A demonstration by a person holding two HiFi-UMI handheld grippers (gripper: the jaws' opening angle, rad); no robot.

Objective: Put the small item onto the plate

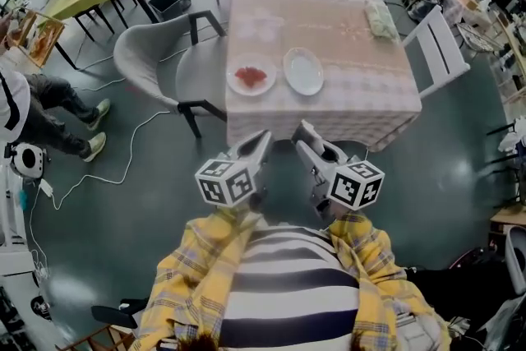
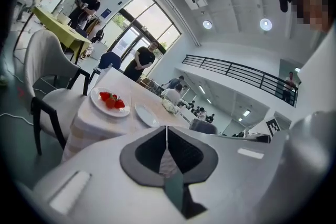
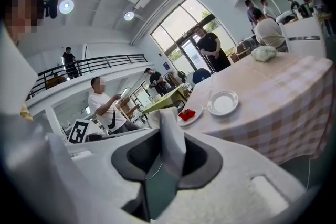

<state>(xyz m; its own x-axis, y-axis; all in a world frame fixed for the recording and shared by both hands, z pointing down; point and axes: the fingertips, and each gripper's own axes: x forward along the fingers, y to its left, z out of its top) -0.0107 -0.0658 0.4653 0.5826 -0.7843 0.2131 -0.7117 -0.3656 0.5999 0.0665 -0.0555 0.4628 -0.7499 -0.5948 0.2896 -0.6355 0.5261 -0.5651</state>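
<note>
Head view: the left tongs (image 1: 263, 136) and right tongs (image 1: 304, 130) hang side by side, just short of the bench (image 1: 329, 4). The strawberries (image 1: 251, 76) sit on a white plate (image 1: 235, 68) near the bench's front edge, with an empty plate (image 1: 303, 71) just beside it on the right.

Left gripper view: left tongs (image 2: 167, 128) pressed together, nothing in them.

Right gripper view: right tongs (image 3: 169, 113) slightly apart, empty too, strawberries (image 3: 187, 114) well ahead of them.

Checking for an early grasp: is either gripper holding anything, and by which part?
Left gripper: jaws together, nothing held. Right gripper: a pale strip stands between its jaws. Whether that is a held thing cannot be told.
</note>
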